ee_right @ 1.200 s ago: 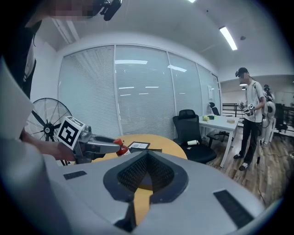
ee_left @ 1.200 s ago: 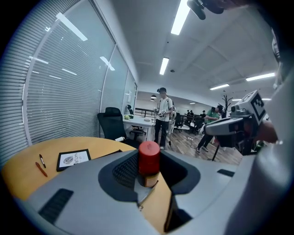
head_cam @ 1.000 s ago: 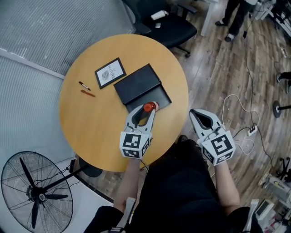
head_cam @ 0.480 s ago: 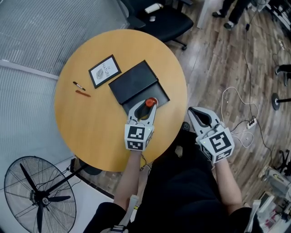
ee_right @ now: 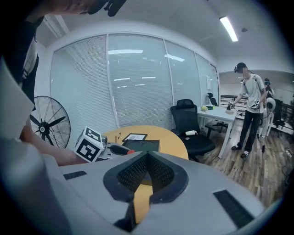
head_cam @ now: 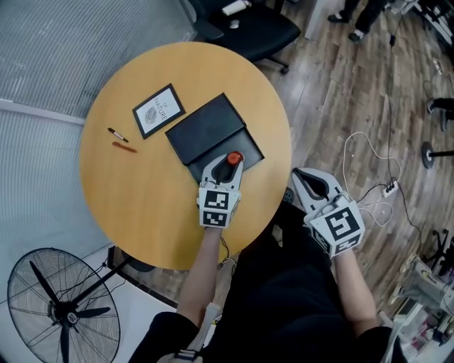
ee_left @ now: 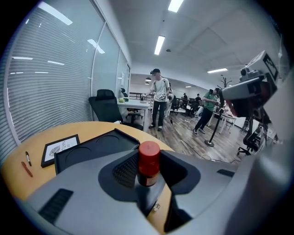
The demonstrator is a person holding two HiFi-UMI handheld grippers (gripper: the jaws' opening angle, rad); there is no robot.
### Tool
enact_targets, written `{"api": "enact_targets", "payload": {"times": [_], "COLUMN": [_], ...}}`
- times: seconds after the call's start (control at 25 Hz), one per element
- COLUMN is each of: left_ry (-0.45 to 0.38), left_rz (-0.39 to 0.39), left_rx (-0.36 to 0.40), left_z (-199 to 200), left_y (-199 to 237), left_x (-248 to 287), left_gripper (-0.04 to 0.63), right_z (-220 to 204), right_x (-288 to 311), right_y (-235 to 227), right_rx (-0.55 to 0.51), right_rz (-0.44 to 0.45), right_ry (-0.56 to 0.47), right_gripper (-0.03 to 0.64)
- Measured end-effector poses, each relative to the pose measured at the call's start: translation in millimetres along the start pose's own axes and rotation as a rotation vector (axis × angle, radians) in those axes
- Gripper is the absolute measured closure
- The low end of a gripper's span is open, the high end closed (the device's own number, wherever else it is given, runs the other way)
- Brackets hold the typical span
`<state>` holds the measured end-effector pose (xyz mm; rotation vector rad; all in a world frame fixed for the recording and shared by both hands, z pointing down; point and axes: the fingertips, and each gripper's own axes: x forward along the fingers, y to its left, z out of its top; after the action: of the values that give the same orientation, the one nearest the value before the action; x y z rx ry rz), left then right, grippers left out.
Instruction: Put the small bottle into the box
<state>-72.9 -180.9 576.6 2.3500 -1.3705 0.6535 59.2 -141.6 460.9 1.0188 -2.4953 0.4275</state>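
Note:
A small bottle point(head_cam: 233, 158) with a red cap point(ee_left: 149, 153) sits upright between the jaws of my left gripper point(head_cam: 228, 163), which is shut on it. The gripper holds it at the near edge of the black box point(head_cam: 207, 132), which lies open on the round wooden table point(head_cam: 142, 191). In the left gripper view the box point(ee_left: 89, 149) lies just ahead and to the left of the bottle. My right gripper point(head_cam: 313, 181) hangs off the table's right side over the floor. Its jaws meet with nothing between them point(ee_right: 146, 158).
A framed card point(head_cam: 157, 110), a black pen point(head_cam: 117, 134) and an orange pen point(head_cam: 123, 147) lie on the table's far left. A floor fan point(head_cam: 60, 312) stands at the lower left, an office chair point(head_cam: 248, 21) beyond the table, cables point(head_cam: 369, 177) on the wooden floor. People stand far off.
My left gripper has edged forward with the bottle toward the box's near edge and turned straighter. The right gripper has stayed beside the table.

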Motion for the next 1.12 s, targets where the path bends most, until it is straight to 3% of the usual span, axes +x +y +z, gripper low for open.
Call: {"api": "enact_targets", "payload": {"times": [0.92,1.12], "left_ry": [0.073,0.078], "left_rz": [-0.014,-0.009], "left_rx": [0.101,0.092], "left_z": [-34.6,-37.7], "left_y": [5.6,5.2], "left_x": [29.3,30.1], "left_gripper": [0.463,0.463], "right_z": [3.2,2.7], "right_x": [10.8,10.3], "right_y": [-4.5,-5.3], "right_rx": [0.029,0.025], "right_rz": [-0.027,-0.023], "right_ry": [0.006,0.021], "right_gripper": [0.607,0.607]}}
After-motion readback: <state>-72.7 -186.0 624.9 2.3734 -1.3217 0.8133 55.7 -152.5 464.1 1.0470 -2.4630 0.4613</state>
